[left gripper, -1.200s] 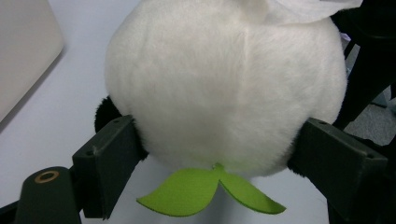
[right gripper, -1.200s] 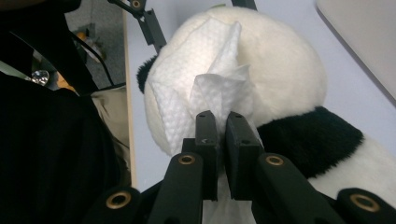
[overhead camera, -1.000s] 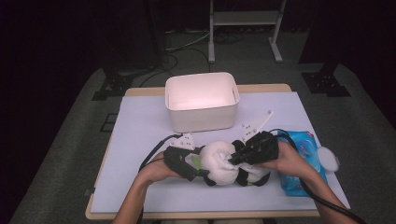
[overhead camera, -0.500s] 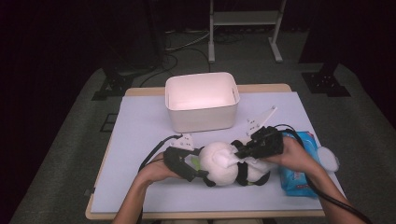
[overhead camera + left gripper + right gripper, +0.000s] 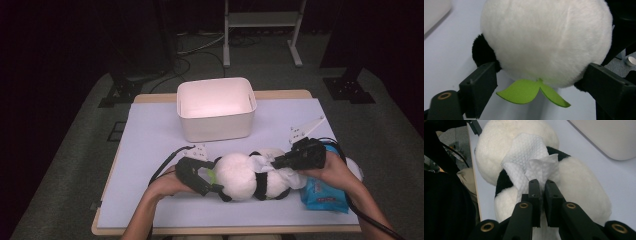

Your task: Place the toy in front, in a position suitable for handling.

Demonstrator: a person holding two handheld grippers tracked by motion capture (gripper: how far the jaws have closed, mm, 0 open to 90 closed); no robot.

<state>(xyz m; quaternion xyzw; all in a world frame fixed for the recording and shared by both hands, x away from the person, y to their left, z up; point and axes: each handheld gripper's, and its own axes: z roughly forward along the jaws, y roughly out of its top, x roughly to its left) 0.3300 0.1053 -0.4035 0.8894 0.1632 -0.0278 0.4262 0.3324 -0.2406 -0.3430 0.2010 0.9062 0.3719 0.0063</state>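
Right gripper (image 5: 541, 185) pinching a white wipe (image 5: 531, 157) against a plush panda (image 5: 250, 176); left gripper (image 5: 536, 82), jaws just widened, straddling its head.

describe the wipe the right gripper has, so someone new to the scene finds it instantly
On the lavender-topped table, in front of the white bin, a black-and-white panda plush lies on its side. The white wipe is draped over the plush's neck, one end pinched in the right gripper. Its dimpled, crinkled sheet sets it apart from the smooth fur around it.
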